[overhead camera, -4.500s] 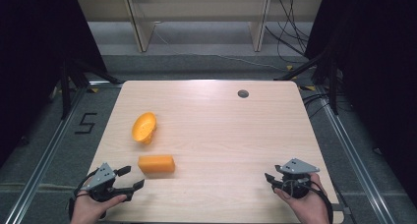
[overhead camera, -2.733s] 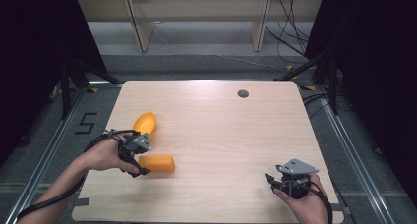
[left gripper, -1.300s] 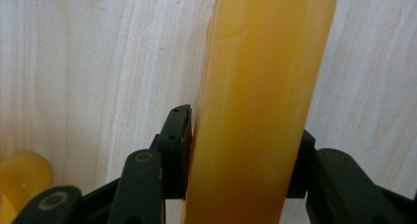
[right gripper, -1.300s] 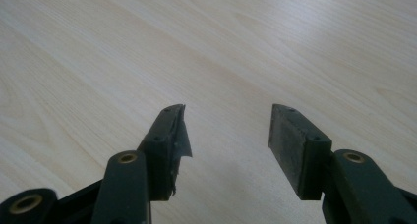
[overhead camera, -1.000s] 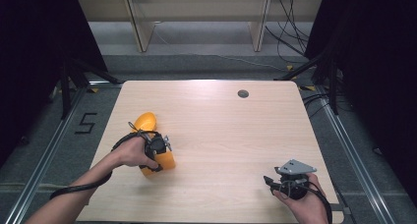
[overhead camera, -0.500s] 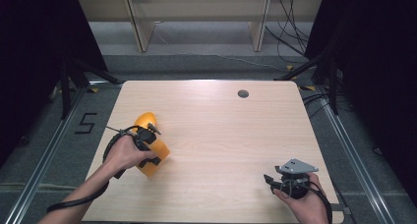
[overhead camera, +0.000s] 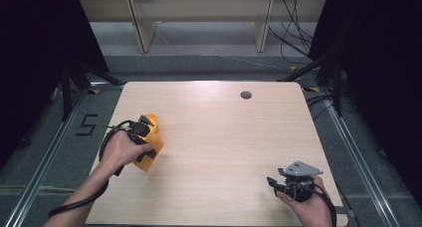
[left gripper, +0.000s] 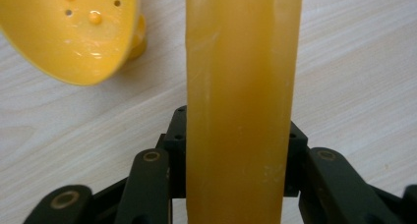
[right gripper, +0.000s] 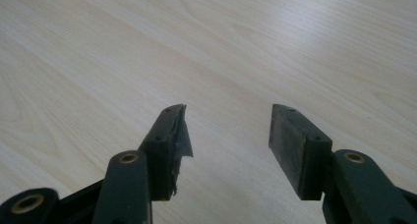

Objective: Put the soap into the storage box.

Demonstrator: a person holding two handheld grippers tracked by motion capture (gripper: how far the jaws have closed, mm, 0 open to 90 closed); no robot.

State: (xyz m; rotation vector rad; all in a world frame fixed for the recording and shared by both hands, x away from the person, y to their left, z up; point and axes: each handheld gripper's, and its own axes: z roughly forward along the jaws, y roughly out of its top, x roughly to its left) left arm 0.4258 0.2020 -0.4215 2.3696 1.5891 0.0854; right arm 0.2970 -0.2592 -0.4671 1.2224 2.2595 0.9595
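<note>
The left gripper (overhead camera: 142, 137) is gripping an orange block (left gripper: 241, 106), with both jaws pressing against the block's opposite sides and nothing else between them. In the left gripper view the block is standing lengthwise between the jaws and running up past the top edge of the frame, with the wooden table (overhead camera: 224, 137) showing behind it. In the high view the block (overhead camera: 149, 155) is sitting under the person's left hand (overhead camera: 122, 150) at the left side of the table, and whether it is touching the tabletop or hanging just above it cannot be told. A yellow funnel-shaped cup (left gripper: 78, 32) with small holes and bumps inside is lying tilted on the table just beside the block, its open mouth facing the left gripper's camera; in the high view the cup (overhead camera: 152, 121) is showing just beyond the hand. The right gripper (right gripper: 228, 130) is resting at the near right part of the table, well apart from the block, in the person's right hand (overhead camera: 306, 204). Its jaws are standing apart with only bare tabletop between them, and it is holding nothing.
</note>
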